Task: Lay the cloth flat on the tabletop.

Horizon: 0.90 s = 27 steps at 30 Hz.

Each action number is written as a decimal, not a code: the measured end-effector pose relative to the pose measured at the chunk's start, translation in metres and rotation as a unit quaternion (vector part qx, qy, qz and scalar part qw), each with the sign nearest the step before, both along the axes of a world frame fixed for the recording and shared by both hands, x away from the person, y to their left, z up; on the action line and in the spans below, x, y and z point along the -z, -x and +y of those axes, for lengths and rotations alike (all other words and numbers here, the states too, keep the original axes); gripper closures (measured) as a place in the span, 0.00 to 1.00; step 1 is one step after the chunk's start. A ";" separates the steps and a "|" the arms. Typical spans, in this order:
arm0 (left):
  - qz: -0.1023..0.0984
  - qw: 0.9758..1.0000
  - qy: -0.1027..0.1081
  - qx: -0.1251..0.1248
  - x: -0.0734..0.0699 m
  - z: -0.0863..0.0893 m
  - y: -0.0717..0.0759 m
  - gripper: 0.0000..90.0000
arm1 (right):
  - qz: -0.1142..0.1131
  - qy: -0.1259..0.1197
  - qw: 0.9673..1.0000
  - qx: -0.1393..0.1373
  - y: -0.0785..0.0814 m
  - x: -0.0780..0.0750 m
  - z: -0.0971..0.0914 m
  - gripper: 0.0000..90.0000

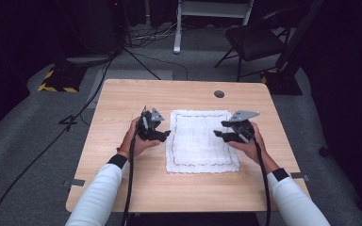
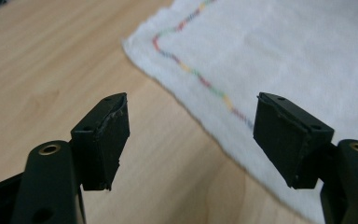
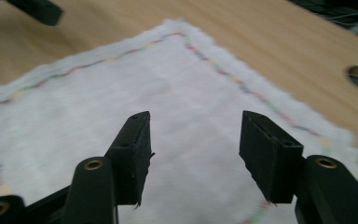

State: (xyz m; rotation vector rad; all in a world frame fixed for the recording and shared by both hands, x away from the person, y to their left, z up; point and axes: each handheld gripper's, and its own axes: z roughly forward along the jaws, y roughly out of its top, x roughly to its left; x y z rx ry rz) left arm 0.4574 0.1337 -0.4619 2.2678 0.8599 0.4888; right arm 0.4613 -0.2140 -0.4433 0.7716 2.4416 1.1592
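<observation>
**White cloth spread flat between two opened grippers**

Grey carpet is seen around a light wooden table (image 1: 122,188), with black cables trailing over the floor, a black folding chair (image 1: 254,40) behind the table and a yellow-and-black striped block (image 1: 56,82) at the far left. Near the far edge of the tabletop a small round grommet hole (image 1: 219,94) is set.

On the middle of the table a white square terry cloth with a thin multicoloured stitched border (image 1: 200,141) is laid out flat, its edges roughly parallel to the table's edges.

The left gripper (image 1: 162,135) is held in the person's left hand (image 1: 134,141) just beside the cloth's left edge, pointing toward it. In the left gripper view its jaws are seen standing wide apart with nothing between them; bare wood lies under one pad (image 2: 107,140) and the cloth's edge (image 2: 242,93) under the other.

The right gripper (image 1: 219,134) is held in the right hand (image 1: 247,143) at the cloth's right edge, its tips reaching over the fabric. In the right gripper view its jaws are likewise seen well open and empty, with the cloth (image 3: 191,116) spread beneath them. White sleeves (image 1: 99,197) are worn on both forearms
</observation>
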 end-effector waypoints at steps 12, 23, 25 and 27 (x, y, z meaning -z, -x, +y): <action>0.019 1.000 -0.003 -0.016 0.022 0.031 0.029 0.27 | 0.017 0.029 0.986 -0.162 0.069 0.027 0.100 0.56; -0.002 1.000 -0.006 -0.031 0.023 0.033 0.026 0.26 | 0.025 0.036 0.979 -0.200 0.082 0.045 0.147 0.58; -0.004 1.000 -0.006 -0.027 0.024 0.030 0.025 0.25 | 0.025 0.049 0.979 -0.194 0.081 0.050 0.154 0.59; -0.008 1.000 -0.010 -0.025 0.025 0.027 0.024 0.25 | 0.023 0.053 0.980 -0.190 0.080 0.052 0.155 0.60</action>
